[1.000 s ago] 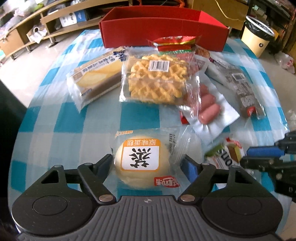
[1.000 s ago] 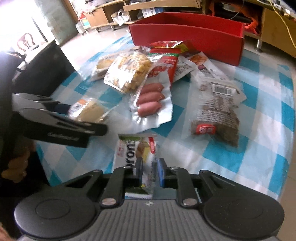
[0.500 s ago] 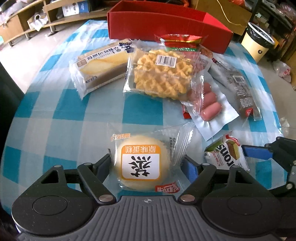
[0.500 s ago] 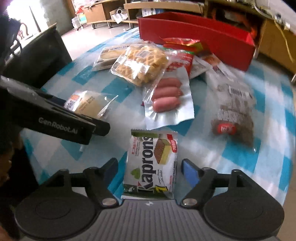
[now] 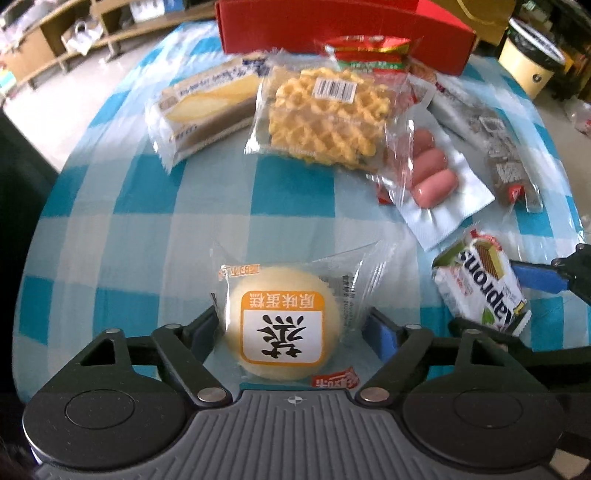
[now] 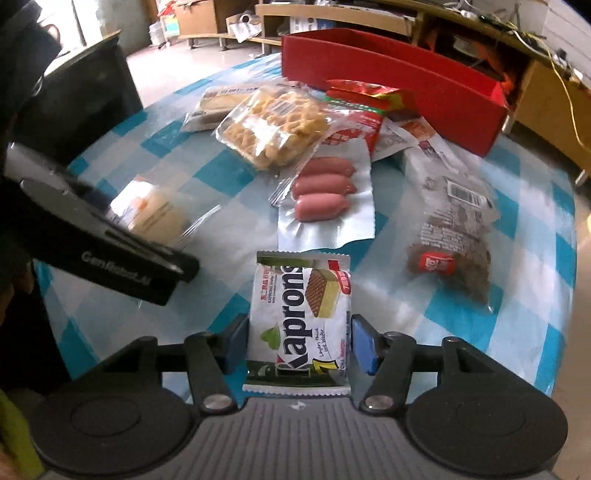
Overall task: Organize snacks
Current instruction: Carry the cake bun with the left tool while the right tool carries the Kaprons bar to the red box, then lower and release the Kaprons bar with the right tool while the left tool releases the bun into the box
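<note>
Right tongs (image 6: 297,347) have seemingly closed onto wafer pack (image 6: 301,314).

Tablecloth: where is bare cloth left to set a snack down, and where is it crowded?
Bare cloth lies between the round cake in the left claw and the waffle pack, and left of the cake below the sandwich cake. It is crowded from waffles through sausages to the red box.
</note>
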`<act>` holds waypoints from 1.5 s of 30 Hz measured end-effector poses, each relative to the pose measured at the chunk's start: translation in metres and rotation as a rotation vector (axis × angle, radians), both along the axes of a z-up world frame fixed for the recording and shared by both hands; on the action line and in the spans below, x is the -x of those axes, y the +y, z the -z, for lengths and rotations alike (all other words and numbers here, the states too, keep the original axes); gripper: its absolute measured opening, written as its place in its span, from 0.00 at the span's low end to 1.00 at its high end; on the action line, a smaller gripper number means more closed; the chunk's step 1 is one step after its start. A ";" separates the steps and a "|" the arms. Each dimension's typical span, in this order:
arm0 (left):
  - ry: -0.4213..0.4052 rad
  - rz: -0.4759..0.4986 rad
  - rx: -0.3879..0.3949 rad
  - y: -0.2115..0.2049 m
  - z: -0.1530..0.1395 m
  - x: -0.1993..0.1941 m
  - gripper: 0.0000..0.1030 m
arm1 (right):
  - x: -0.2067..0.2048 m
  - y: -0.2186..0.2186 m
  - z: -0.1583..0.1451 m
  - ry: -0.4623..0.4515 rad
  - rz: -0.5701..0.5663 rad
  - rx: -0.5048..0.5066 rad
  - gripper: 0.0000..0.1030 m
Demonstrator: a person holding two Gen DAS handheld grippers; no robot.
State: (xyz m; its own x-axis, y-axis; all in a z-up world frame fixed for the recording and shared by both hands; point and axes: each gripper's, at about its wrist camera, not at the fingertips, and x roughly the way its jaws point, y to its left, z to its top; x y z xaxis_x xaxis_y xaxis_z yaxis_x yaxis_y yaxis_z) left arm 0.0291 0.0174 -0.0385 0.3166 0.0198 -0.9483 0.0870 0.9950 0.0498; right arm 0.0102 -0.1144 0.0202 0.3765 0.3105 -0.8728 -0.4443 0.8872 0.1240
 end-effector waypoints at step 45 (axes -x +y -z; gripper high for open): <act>-0.334 -0.071 0.133 -0.032 -0.105 -0.165 0.80 | -0.168 -0.076 -0.076 -0.248 0.296 -0.320 0.56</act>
